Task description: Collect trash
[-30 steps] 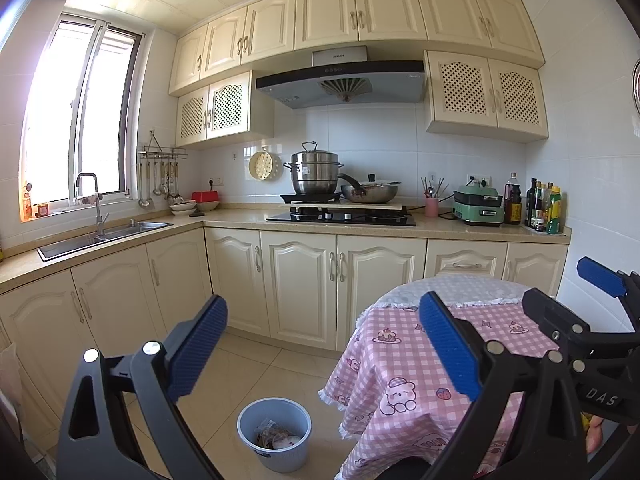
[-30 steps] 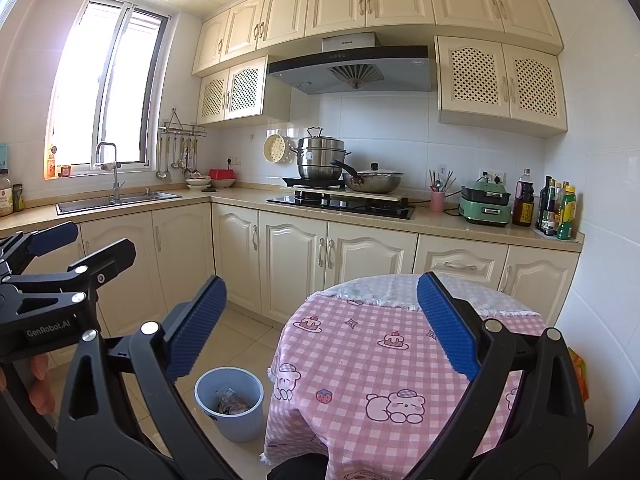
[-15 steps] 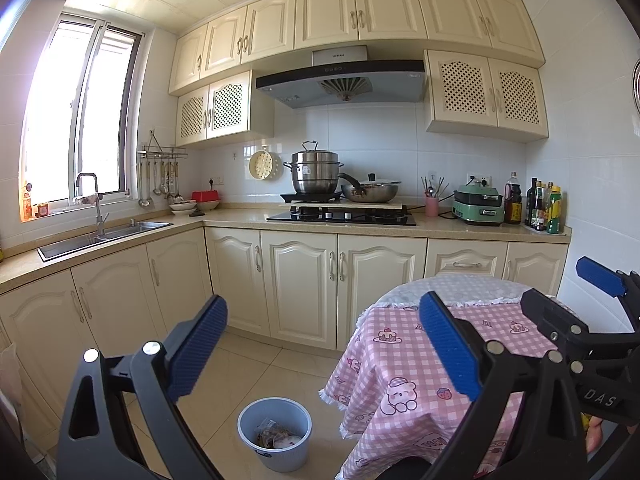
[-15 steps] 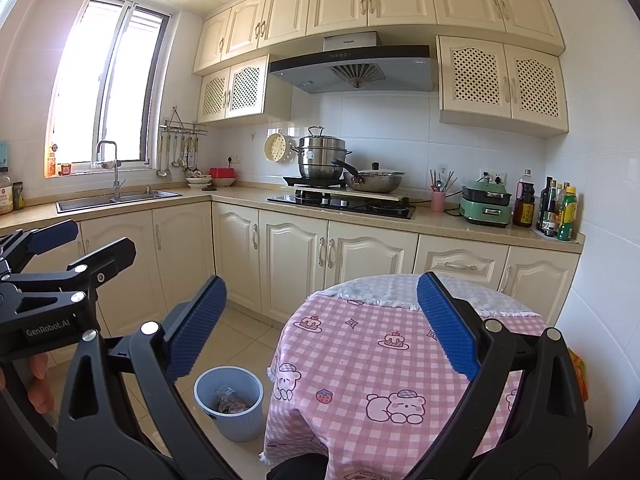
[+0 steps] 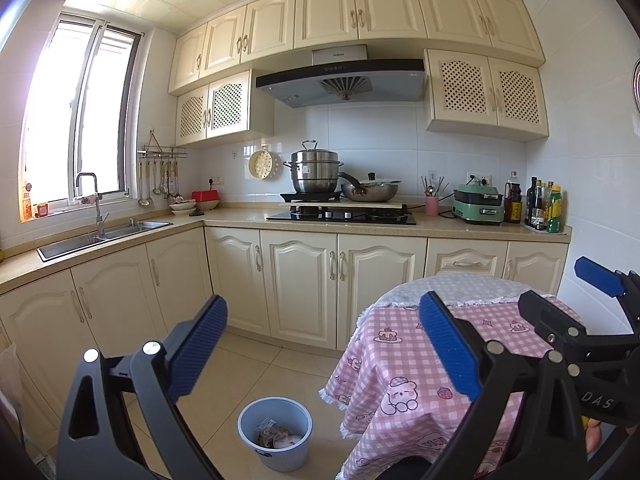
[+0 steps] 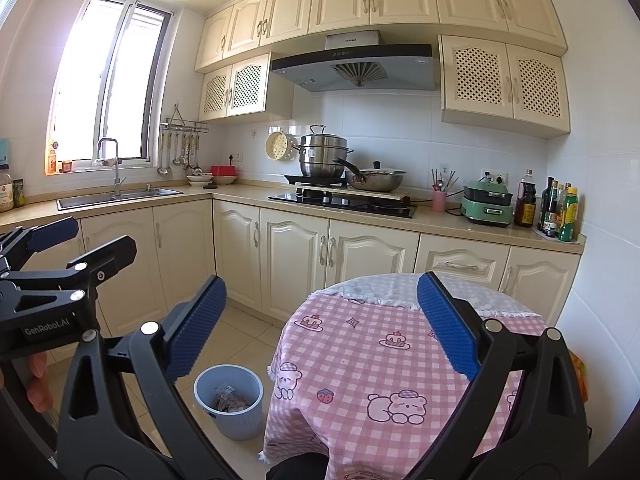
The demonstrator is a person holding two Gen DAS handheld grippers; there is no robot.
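Kitchen, cream cabinets (image 5: 304, 284) run along two walls, upper cabinets above, range hood (image 5: 340, 80) over the stove (image 5: 340, 216). Window (image 5: 80, 120) on the left, bright. Beige surface (image 5: 460, 226) carries a sink (image 5: 104, 232) with faucet, steel steamer pot (image 5: 316, 168) and lidded wok (image 5: 372, 190) on the stove, pink utensil cup (image 5: 431, 205), green appliance (image 5: 478, 204), row of bottles (image 5: 544, 208) at the far right corner.

Round table with pink checked cloth (image 6: 380, 352), cartoon prints, white lace cover on its far part; nothing loose seen on top. Tile floor (image 5: 248, 368) beige.

Light blue trash bin (image 5: 275, 432) stands on the floor just beside the table's left edge, upright, no lid. Trash (image 5: 276, 436) sits inside it at the bottom, crumpled wrappers and something white; same bin in the right view (image 6: 229, 404) with wrappers inside.

Left hand-held gripper (image 5: 320, 352): released, blue pads wide apart, nothing between them, held up over the floor and bin. Right hand-held gripper (image 6: 320, 328): also released, pads wide apart, nothing held, aimed over the table's near-left part. Each one shows in the other's camera, side by side, apart. A bit of a hand (image 6: 38, 380) shows under the left one in the right view.
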